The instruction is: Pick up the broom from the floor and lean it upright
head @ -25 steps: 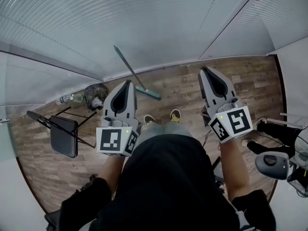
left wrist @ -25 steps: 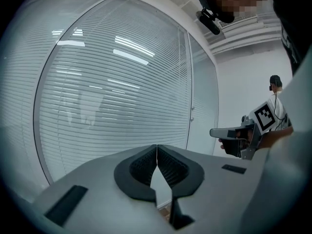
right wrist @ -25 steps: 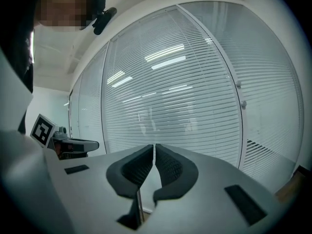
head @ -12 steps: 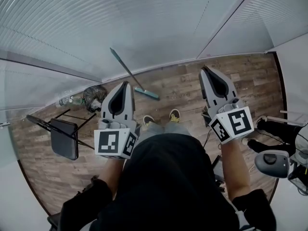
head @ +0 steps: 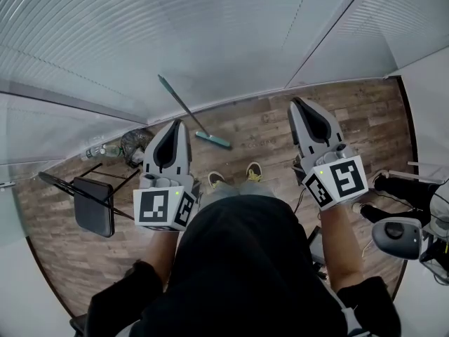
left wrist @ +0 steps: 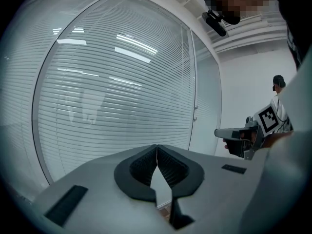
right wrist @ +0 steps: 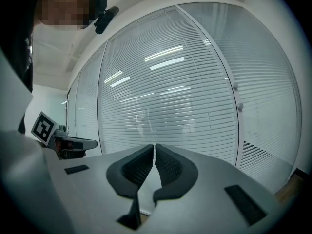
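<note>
Chair: black, at your far left on the wood floor, well apart from the broom.
Bag: dark and crumpled, at the foot of the blinds, with a bottle lying just to its left.
Left claw: jaws together with nothing between them. You hold it out ahead of you, aimed at the blinds, with its tip near the bag and clear of the broom.
Broom: stands ahead of you between the two claws, nearer the left one. Its green head is on the floor and the handle tilts up and left in front of the blinds. You cannot tell whether the handle touches them. Neither claw touches the broom.
Shoes: your pair, side by side on the floor, just nearer you than the broom head.
Right claw: jaws together and empty, held out level with the left claw, well to the right of the broom.
</note>
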`<state>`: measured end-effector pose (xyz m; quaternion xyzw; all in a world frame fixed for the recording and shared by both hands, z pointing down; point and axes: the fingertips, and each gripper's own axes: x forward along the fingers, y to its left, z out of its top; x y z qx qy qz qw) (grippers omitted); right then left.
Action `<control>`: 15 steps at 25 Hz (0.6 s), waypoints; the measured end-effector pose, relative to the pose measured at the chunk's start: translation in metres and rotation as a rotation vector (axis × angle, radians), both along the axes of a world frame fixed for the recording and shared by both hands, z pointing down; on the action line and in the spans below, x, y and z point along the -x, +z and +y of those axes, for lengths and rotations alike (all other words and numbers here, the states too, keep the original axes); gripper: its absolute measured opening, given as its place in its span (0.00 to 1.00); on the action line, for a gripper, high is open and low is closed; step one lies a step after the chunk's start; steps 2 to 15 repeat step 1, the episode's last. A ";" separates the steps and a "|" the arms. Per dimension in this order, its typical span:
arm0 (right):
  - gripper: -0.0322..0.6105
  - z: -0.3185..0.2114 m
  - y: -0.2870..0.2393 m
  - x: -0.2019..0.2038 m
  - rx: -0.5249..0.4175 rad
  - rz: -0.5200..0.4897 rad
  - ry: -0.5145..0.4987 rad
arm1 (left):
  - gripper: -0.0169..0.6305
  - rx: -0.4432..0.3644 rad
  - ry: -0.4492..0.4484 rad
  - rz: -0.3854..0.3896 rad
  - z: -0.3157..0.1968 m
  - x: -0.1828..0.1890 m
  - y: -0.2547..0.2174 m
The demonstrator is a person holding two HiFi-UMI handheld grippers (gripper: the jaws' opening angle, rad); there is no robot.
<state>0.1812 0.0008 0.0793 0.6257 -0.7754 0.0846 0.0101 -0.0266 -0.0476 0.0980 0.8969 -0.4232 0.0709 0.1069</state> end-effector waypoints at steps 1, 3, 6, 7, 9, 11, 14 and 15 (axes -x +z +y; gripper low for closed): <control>0.09 -0.001 0.000 0.001 0.001 0.002 0.000 | 0.06 0.000 -0.003 -0.001 -0.002 0.002 0.000; 0.09 -0.001 0.000 0.001 0.001 0.002 0.000 | 0.06 0.000 -0.003 -0.001 -0.002 0.002 0.000; 0.09 -0.001 0.000 0.001 0.001 0.002 0.000 | 0.06 0.000 -0.003 -0.001 -0.002 0.002 0.000; 0.09 -0.001 0.000 0.001 0.001 0.002 0.000 | 0.06 0.000 -0.003 -0.001 -0.002 0.002 0.000; 0.09 -0.001 0.000 0.001 0.001 0.002 0.000 | 0.06 0.000 -0.003 -0.001 -0.002 0.002 0.000; 0.09 -0.001 0.000 0.001 0.001 0.002 0.000 | 0.06 0.000 -0.003 -0.001 -0.002 0.002 0.000; 0.09 -0.001 0.000 0.001 0.001 0.002 0.000 | 0.06 0.000 -0.003 -0.001 -0.002 0.002 0.000; 0.09 -0.001 0.000 0.001 0.001 0.002 0.000 | 0.06 0.000 -0.003 -0.001 -0.002 0.002 0.000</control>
